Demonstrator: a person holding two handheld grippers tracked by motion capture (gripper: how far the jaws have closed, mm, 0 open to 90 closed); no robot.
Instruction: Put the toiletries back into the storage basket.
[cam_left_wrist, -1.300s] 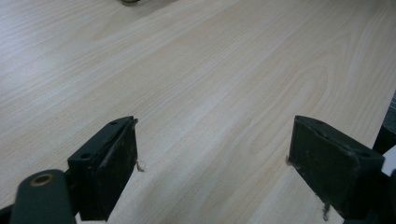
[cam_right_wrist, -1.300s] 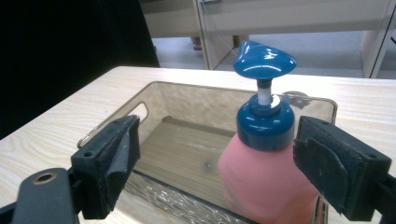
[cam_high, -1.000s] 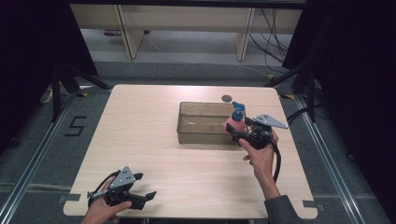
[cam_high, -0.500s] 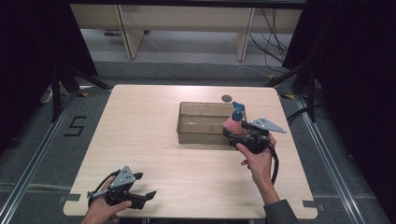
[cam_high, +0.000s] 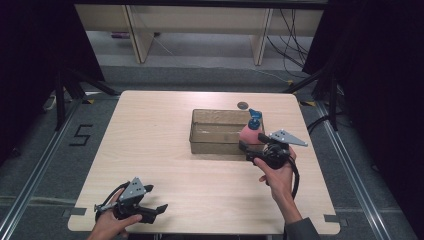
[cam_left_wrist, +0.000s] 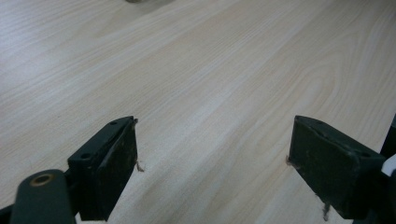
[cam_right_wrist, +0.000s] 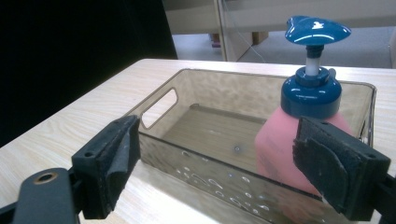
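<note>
Apparently the pink pump bottle (cam_right_wrist: 299, 149) already stands inside the clear bin (cam_right_wrist: 168, 100); the right gripper (cam_right_wrist: 233, 168) is released, jaws wide just outside the bin's near wall. The left gripper (cam_left_wrist: 212, 172) rests open over bare table (cam_left_wrist: 210, 70), so only withdrawing seems left.

High view: overhead, far, facing forward. 2 gripper views: low, close; right shares bin (cam_right_wrist: 252, 140) w/ high.

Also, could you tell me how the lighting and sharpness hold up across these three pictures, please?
High view: the table is evenly lit, its dark surroundings lack detail, and the image is slightly soft. Left gripper view: the wood grain is sharp, while the near fingers are a little blurred. Right gripper view: glare spots sit on the blue pump head, and the pink bottle looks hazy through the bin wall.
</note>
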